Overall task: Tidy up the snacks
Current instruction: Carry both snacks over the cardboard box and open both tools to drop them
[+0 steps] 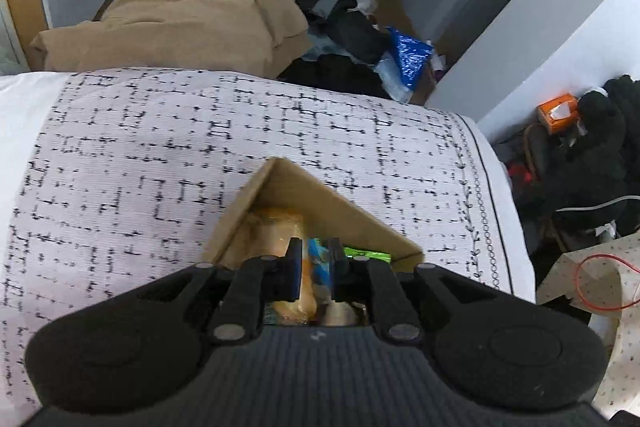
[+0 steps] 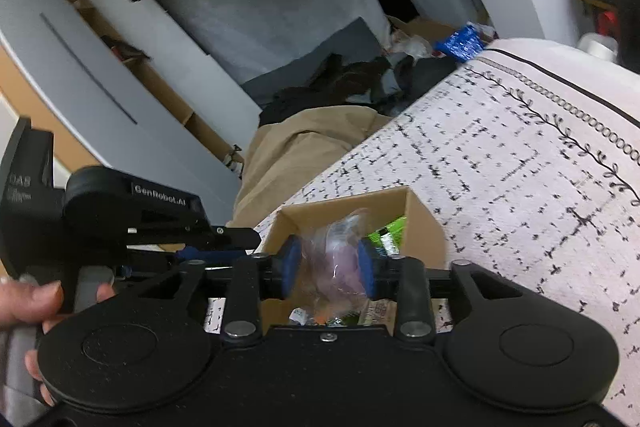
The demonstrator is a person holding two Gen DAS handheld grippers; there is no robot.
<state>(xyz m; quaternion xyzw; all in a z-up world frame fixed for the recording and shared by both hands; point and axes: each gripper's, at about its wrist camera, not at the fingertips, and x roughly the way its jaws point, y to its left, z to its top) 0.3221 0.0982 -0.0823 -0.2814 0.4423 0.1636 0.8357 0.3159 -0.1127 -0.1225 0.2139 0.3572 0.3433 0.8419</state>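
Surface: desk under a white cloth (image 1: 168,163) printed with black broken-line squares, a leaf-and-ring border along one edge.
Cardboard box: open-topped cardboard box (image 1: 316,195) standing on the cloth, one corner pointing away in the left wrist view; same box (image 2: 424,223) seen beneath the right tool.
Box contents: orange-toned wrapped snack (image 1: 276,231), bright green packet (image 1: 368,253) against the box's right inner wall, more wrappers lower down, too blurred to name.
Left gripper: left gripper (image 1: 316,267) tilted steeply down over the box, jaws nearly together with only a narrow slit; a blue-and-orange wrapper shows in the slit, though grip or mere background cannot be told.
Right gripper: right gripper (image 2: 330,269) above the box opening, jaws partly apart, blue pads on either side of a clear plastic snack bag (image 2: 336,259).
Snack bag: crinkled, see-through, pinkish contents, filling the gap between the pads and apparently touching both, over the box interior.
Hand: person's hand (image 2: 28,303) at the lower left of the right wrist view, wrapped on a grey handle.
Surroundings: tan fabric heap (image 1: 192,11) beyond the desk, dark clothing, a blue foil bag (image 1: 412,55), an orange tissue box (image 1: 558,111).
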